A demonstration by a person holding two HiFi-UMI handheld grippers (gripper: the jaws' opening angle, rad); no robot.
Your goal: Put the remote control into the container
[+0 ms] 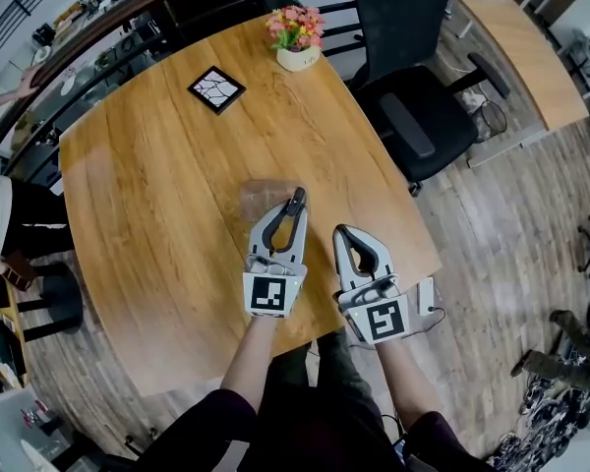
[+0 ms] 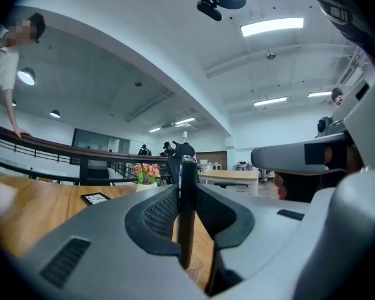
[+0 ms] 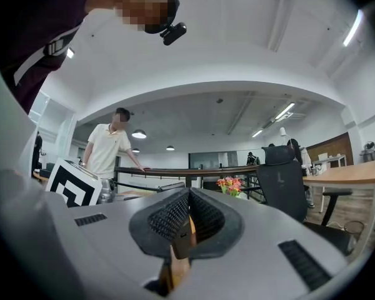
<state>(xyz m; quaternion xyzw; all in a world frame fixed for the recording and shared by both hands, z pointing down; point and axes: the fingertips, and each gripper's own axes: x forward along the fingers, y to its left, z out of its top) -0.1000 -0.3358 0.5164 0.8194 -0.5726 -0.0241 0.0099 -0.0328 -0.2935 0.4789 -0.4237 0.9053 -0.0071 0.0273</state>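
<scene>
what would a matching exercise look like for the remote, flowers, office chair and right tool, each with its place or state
Things:
1. remote
2. flowers
3. office chair
4. right tool

Place or state:
a. at the far edge of the table
b. shut, holding nothing
c. clamped in the left tool
d. on the floor beside the table

Pairs: 1-c, 2-a, 3-d, 4-b

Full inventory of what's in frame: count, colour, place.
table: 1, light wood, under everything
remote control: 1, dark, held upright by the container
container: 1, clear, mid-table
flower pot: 1, white, pink and orange flowers, far table edge
framed tile: 1, black and white, left of the pot
office chair: 1, black, beyond the table
bystander: 1, pale shirt, at the railing
left claw: grey, shut on the remote control
right claw: grey, shut, empty
</scene>
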